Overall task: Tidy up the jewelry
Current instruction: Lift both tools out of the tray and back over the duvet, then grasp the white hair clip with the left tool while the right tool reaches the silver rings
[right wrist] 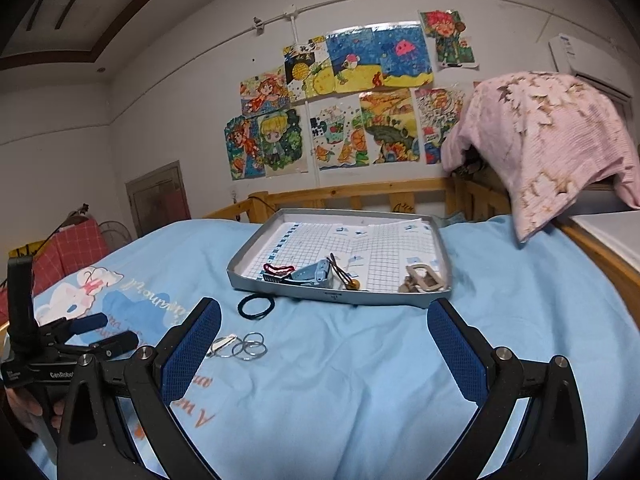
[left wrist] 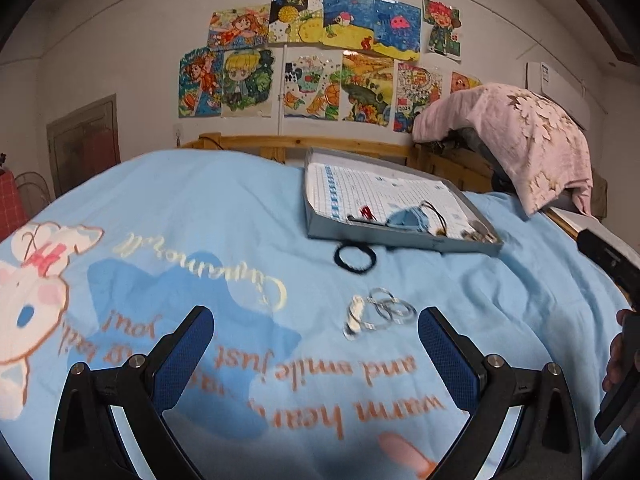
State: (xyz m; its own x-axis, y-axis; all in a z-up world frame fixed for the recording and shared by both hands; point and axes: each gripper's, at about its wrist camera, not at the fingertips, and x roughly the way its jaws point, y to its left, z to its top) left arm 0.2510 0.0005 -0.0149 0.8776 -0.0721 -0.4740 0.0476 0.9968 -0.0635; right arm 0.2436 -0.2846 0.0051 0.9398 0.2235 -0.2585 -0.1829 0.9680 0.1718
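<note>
A grey tray lined with grid paper lies on the blue bed cover. It holds a blue clip, a red piece, a black hair tie with a bead and a metal clasp. A black hair tie lies just in front of the tray. A cluster of silver rings with a silver clip lies nearer. My left gripper is open and empty, just short of the rings. My right gripper is open and empty, to the right of the rings.
The bed cover has printed cartoon art and text. A wooden bed rail runs behind the tray. A pink cloth drapes over something at the back right. The left gripper's body shows at the right view's left edge.
</note>
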